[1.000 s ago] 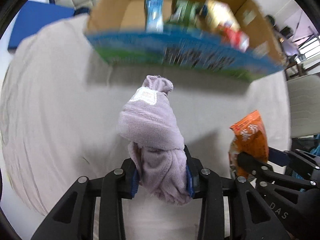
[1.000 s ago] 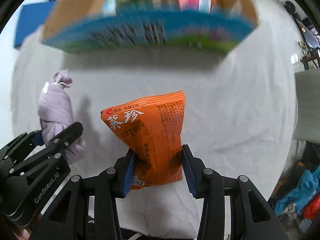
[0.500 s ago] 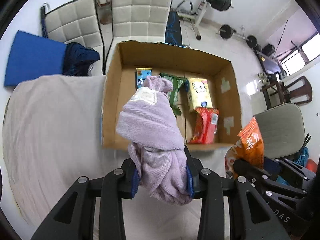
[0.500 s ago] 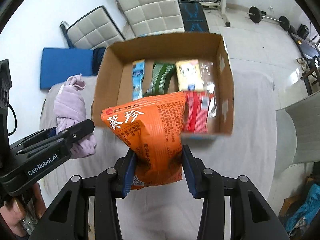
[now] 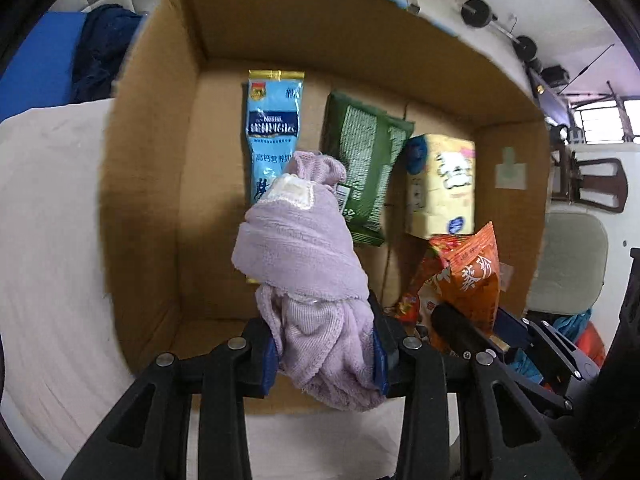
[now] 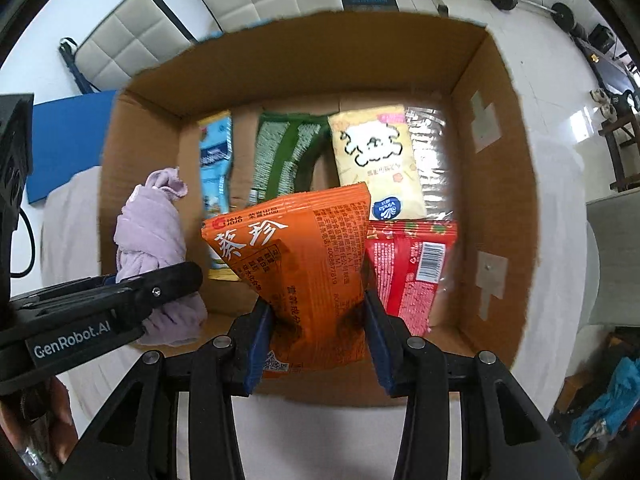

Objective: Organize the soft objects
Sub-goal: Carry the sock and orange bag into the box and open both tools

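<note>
The left gripper point(image 5: 325, 354) clamps a lilac towel bundle point(image 5: 304, 240) that hides the blue Nestle sachet's point(image 5: 272, 128) lower half. At three o'clock, the right gripper point(image 6: 318, 344) pinches an orange snack bag point(image 6: 304, 264) above the cardboard box point(image 6: 496, 184), covering the green packet's point(image 6: 288, 152) bottom.

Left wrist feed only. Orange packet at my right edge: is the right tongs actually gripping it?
Observer: Yes. The right wrist view shows the right tongs shut on the orange packet, clamping its lower part.
Operator: There's a sliver of red behind it. What is that?
Observer: A red packet lying in the cardboard box at the near right, barcode up.
Operator: Anything right of the yellow pack?
Observer: A clear plastic bag, between it and the box's right wall.
</note>
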Demonstrator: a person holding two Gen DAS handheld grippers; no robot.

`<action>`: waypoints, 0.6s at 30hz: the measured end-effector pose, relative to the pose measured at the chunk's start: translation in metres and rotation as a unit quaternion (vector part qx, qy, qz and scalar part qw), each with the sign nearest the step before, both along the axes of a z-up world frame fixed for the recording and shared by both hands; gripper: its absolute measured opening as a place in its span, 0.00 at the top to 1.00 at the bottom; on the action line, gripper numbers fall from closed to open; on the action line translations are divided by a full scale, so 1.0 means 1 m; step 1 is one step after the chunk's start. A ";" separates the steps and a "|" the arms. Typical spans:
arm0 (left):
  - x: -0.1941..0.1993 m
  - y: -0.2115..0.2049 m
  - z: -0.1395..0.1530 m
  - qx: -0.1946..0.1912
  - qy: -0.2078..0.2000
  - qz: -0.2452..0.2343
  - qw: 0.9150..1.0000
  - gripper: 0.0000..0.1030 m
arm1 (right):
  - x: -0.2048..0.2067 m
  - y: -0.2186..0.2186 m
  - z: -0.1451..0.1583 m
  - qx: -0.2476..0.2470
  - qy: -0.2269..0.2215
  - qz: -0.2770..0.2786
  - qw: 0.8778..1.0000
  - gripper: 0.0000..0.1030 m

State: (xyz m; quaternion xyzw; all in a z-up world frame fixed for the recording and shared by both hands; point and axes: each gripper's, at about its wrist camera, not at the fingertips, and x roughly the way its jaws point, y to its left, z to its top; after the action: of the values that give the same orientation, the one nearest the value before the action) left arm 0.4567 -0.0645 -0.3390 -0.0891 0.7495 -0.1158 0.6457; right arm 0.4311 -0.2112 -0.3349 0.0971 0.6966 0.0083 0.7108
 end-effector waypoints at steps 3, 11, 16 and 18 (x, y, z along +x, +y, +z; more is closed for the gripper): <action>0.002 -0.001 -0.011 0.017 0.007 0.000 1.000 0.66 | 0.005 0.001 -0.019 0.001 0.018 0.001 1.000 0.55; -0.004 -0.005 -0.014 0.018 0.007 0.000 1.000 0.52 | 0.012 0.003 -0.047 0.007 0.050 0.016 0.999 0.40; -0.008 -0.007 -0.007 0.022 -0.004 -0.003 1.000 0.42 | 0.011 0.001 -0.040 0.001 0.047 0.021 0.999 0.38; -0.010 -0.007 -0.003 0.027 -0.011 -0.005 1.000 0.37 | 0.010 -0.001 -0.036 -0.007 0.044 0.023 0.999 0.38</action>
State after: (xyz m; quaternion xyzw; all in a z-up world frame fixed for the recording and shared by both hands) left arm 0.4467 -0.0716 -0.3417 -0.0661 0.7459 -0.0998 0.6552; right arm 0.4409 -0.2118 -0.3705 0.0764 0.7293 0.0154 0.6798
